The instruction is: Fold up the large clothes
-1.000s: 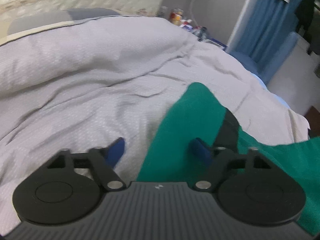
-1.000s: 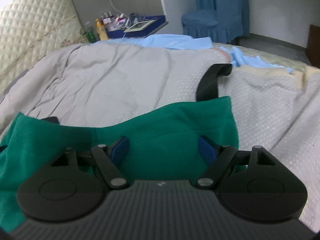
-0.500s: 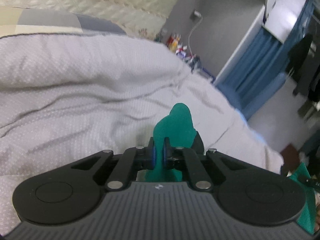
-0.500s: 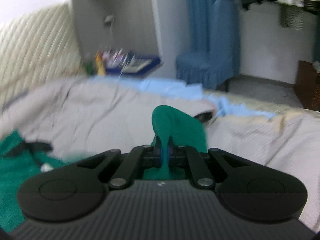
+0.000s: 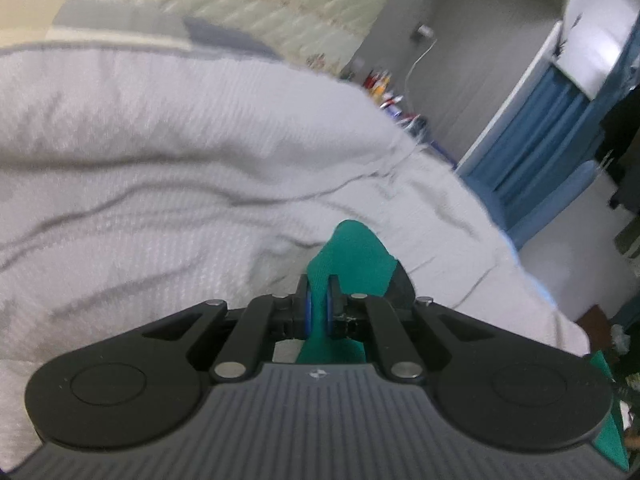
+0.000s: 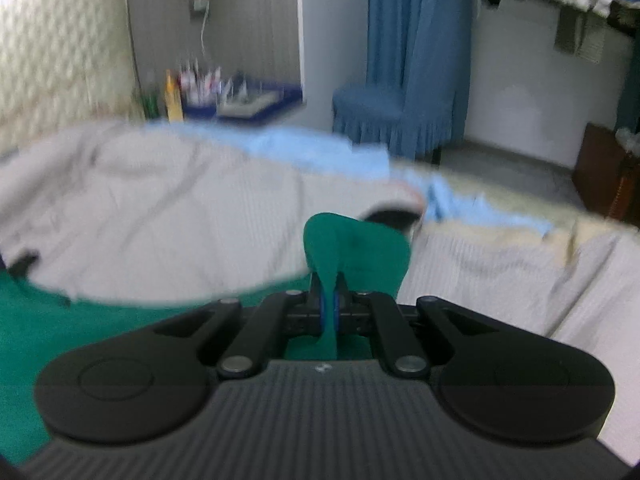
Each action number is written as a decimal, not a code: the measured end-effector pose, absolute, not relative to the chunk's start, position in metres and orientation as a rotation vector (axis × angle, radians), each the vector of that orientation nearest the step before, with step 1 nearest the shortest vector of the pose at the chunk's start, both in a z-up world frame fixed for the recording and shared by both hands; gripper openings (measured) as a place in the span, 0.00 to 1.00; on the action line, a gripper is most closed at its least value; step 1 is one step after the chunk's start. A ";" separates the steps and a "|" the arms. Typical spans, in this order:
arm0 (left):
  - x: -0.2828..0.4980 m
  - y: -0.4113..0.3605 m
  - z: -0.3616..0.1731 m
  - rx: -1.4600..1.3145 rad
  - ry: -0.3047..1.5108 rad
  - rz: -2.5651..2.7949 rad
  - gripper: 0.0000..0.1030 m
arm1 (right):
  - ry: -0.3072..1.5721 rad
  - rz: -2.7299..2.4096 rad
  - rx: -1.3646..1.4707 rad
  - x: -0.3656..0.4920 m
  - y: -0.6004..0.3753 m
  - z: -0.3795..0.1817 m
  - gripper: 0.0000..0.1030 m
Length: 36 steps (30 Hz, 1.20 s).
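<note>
Green knit, matte, soft drape: large green garment (image 5: 354,252) pinched by both tools. Left tool (image 5: 318,308) clenched on a bunched fold of it, cloth standing up in a peak beyond the blue pads (image 5: 306,308). Right tool (image 6: 328,308) likewise clamped on another fold, pads (image 6: 320,308) pressed tight against cloth. A dark band or trim (image 5: 402,284) showing beside the left pinch; exact part of the garment not clear.

Rest of the garment spread low on the bed, toward the near edge: broad green expanse at lower left of the right wrist view, a further strip at lower right of the left wrist view. Under it, a grey-white textured quilt (image 5: 160,184), rumpled in long creases. A light blue cloth (image 6: 320,152) along the far edge of the bed. Both views smeared with motion blur.

Step in hand, by judgement: two corners or edge points gripped, ready for a lift and carry into a fold. Next move likely calls for equal tension between the two grips, a rise high enough for slack to clear the quilt, then laying over square. Risk: thin pinch slipping, hem dragging.
</note>
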<state>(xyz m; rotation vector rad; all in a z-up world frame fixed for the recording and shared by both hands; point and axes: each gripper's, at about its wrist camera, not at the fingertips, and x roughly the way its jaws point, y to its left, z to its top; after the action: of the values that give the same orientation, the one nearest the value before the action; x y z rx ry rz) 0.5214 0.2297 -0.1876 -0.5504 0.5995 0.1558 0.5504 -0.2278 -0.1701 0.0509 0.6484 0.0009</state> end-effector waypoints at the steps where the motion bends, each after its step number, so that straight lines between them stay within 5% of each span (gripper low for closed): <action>1: 0.526 0.230 -0.193 -0.560 0.615 0.162 0.07 | 0.667 -0.002 0.054 0.553 -0.229 -0.177 0.08; 11: 0.539 0.221 -0.205 -0.516 0.685 0.189 0.09 | 0.672 0.012 0.106 0.551 -0.231 -0.180 0.11; 14: 0.528 0.220 -0.192 -0.520 0.698 0.173 0.32 | 0.664 0.021 0.129 0.546 -0.234 -0.173 0.12; 16: 0.516 0.215 -0.182 -0.502 0.677 0.178 0.62 | 0.649 0.018 0.112 0.541 -0.231 -0.166 0.19; 21: 0.486 0.199 -0.158 -0.408 0.632 0.194 0.67 | 0.600 0.074 0.158 0.519 -0.233 -0.146 0.49; 23: 0.477 0.191 -0.151 -0.373 0.628 0.191 0.67 | 0.574 0.089 0.167 0.507 -0.233 -0.137 0.54; 36: 0.380 0.120 -0.089 -0.239 0.496 0.058 0.67 | 0.477 0.228 0.159 0.396 -0.218 -0.085 0.54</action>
<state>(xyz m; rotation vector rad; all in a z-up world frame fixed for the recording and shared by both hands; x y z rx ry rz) 0.3795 0.1205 -0.0890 -0.2393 0.4962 0.0583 0.3956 -0.2178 -0.0851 0.1592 0.4769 0.2281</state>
